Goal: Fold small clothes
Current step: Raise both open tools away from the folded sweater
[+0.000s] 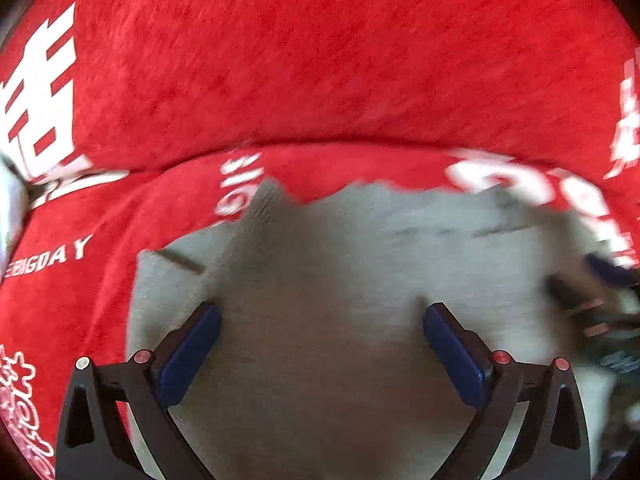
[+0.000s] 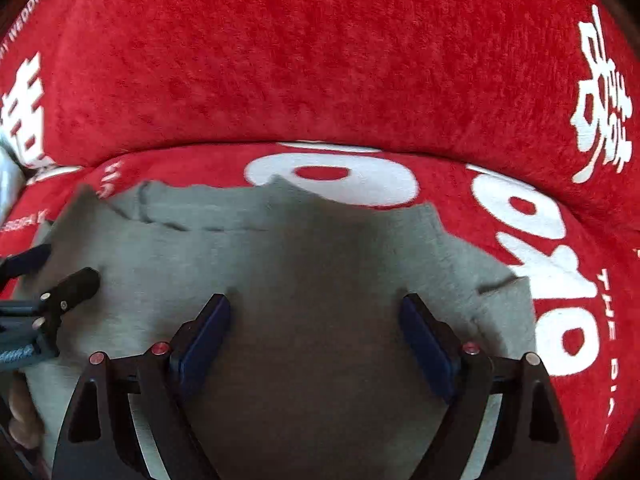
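Observation:
A small grey garment (image 1: 340, 264) lies flat on a red plush cover; it also shows in the right wrist view (image 2: 280, 248), with a seam line near its far left edge. My left gripper (image 1: 322, 332) is open above the cloth, holding nothing. My right gripper (image 2: 314, 328) is open above the cloth too, holding nothing. The left gripper appears at the left edge of the right wrist view (image 2: 40, 280), and the right gripper at the right edge of the left wrist view (image 1: 600, 292), blurred.
The red cover (image 2: 320, 60) with white lettering spreads under and beyond the garment and rises into a padded backrest (image 1: 320, 60) behind it. A pale object (image 2: 8, 176) sits at the far left.

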Demonstrator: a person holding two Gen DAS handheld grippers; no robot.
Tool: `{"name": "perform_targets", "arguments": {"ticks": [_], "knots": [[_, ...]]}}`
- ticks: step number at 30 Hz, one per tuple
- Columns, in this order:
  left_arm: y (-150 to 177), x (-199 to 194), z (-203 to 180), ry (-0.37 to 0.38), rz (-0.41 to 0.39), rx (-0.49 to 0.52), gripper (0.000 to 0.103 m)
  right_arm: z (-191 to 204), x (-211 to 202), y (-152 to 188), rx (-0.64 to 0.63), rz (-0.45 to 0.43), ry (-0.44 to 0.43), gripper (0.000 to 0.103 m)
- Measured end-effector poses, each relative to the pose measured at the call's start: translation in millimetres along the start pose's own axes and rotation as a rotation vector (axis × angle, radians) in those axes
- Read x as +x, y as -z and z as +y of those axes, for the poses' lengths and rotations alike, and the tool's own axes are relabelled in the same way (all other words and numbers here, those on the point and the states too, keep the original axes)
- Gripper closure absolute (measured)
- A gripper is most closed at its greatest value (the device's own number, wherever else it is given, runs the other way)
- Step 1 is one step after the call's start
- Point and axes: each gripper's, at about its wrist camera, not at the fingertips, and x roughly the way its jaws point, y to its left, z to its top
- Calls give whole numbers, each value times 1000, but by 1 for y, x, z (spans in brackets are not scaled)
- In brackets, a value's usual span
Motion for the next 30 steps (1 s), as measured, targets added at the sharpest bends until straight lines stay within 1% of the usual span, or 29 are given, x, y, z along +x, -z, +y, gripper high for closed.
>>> {"name": "perform_targets", "arguments": {"ticks": [1,2,3,5,7,8,9,10,12,13,14,15,16,17,19,21,22,23,25,26,28,30], "knots": [[-1,-1,7,25,-11,-26,1,-6,1,-1,18,-5,36,15],[-3,-2,11,29,-14,-40,1,-12,3,-1,36,-4,85,15],[-3,-1,12,10,-8,-37,1,-19,4,-1,60,1,103,15],[-2,-1,10,-23,-3,-16,1,-30,4,-1,115,8,71,15],[1,-11,5,-83,-17,3,1,-25,-8,2,89,4,100,15],[6,-21,3,-88,-39,11,1,-21,-18,5,79,-20,109,15],[14,-34,1,-51,-60,19,1,-16,-33,12,68,-57,85,15],[22,-46,2,-12,-78,16,1,-11,-47,22,67,-86,43,15],[42,-66,2,48,-114,-3,1,-1,-68,41,73,-132,-25,14],[53,-70,1,56,-111,-3,1,8,-75,51,67,-146,-54,14],[59,-70,-1,45,-102,-2,1,18,-78,62,44,-144,-72,14],[69,-67,-4,12,-82,4,1,26,-77,71,18,-132,-70,14],[78,-64,-5,-5,-72,6,0,34,-72,78,-13,-112,-52,14],[87,-67,-3,3,-89,-7,0,42,-67,90,-42,-101,-19,14],[103,-74,3,3,-95,-6,0,48,-74,113,-78,-136,20,13],[119,-82,8,-3,-108,20,0,40,-84,131,-32,-187,-23,13],[126,-86,9,-8,-105,32,0,36,-87,136,-30,-185,-29,13],[130,-90,10,-6,-105,29,0,35,-92,139,-39,-173,-13,13],[136,-103,17,13,-107,-11,1,33,-99,142,-27,-137,28,13],[138,-110,18,40,-118,-33,1,32,-106,143,-4,-148,15,13],[141,-115,16,79,-130,-45,1,28,-117,147,55,-188,-28,13],[145,-112,9,78,-120,-24,0,29,-114,147,77,-169,-51,13]]}}
